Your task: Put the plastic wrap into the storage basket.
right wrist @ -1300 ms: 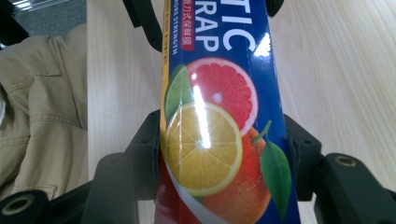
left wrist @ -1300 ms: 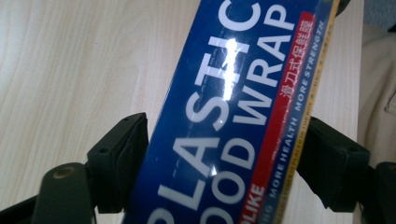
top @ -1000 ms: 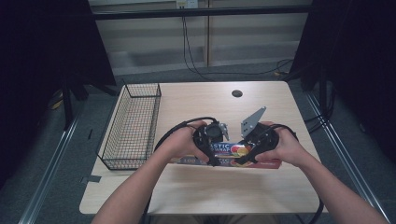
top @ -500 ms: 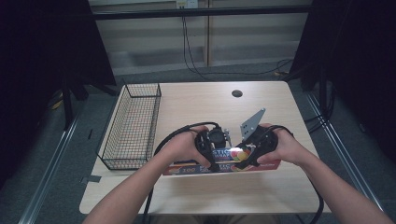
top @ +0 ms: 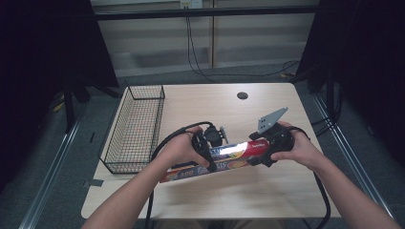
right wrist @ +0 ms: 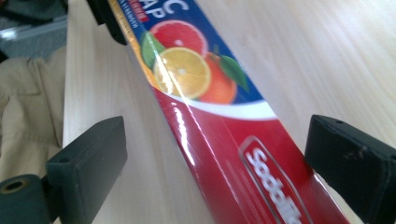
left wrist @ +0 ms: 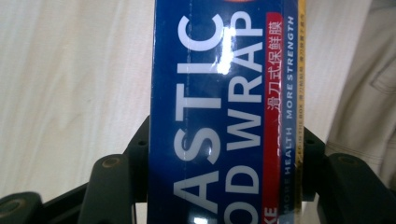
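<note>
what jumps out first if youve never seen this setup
The long red and blue plastic wrap box near the table's front edge, clamped by the left gripper. The right gripper has just been opening, its jaws apart on either side of the box's red end. A wire basket sits at the left.

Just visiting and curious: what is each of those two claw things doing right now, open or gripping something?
Left gripper: shut on the plastic wrap box.
Right gripper: open, jaws just spread; the box lies between them, ungripped.
</note>
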`<state>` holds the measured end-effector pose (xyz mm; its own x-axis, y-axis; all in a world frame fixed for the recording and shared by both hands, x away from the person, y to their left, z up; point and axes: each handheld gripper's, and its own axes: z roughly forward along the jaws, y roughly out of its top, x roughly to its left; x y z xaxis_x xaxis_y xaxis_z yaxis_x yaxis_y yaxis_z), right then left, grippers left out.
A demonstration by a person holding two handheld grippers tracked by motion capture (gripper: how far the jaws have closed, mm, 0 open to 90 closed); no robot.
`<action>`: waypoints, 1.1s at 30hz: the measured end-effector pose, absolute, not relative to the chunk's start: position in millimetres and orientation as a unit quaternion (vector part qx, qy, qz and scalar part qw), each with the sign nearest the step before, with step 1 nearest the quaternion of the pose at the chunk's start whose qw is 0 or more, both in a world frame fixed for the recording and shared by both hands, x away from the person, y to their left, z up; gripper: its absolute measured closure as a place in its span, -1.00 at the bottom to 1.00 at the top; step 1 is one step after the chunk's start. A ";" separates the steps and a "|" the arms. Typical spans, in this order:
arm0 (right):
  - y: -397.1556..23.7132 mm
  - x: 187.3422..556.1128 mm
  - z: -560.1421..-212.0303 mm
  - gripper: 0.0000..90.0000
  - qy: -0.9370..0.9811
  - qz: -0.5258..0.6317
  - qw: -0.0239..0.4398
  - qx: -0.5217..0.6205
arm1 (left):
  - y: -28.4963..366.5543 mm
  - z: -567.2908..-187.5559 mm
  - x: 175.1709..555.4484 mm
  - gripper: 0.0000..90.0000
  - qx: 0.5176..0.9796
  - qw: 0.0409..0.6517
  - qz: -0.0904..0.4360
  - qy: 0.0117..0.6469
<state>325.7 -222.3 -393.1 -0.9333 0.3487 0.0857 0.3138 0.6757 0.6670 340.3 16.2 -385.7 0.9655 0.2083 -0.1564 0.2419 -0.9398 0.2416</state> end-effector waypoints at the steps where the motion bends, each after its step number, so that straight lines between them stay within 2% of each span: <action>1: -225.0 326.4 -392.5 -0.90 0.913 0.363 0.022 0.187 | 17.1 -385.3 340.6 -0.05 0.983 0.132 -0.058 0.113; 8: -240.7 326.7 -390.7 -0.93 0.902 0.365 0.059 0.224 | 27.6 -383.4 345.2 -0.05 0.980 0.126 -0.057 0.143; 18: -244.8 321.7 -401.6 -0.97 0.905 0.349 0.064 0.235 | 40.9 -380.7 352.8 -0.05 0.977 0.112 -0.049 0.175; 33: -245.6 314.6 -413.5 -0.99 0.897 0.351 0.073 0.258 | 59.7 -373.1 361.9 -0.05 0.963 0.129 -0.037 0.234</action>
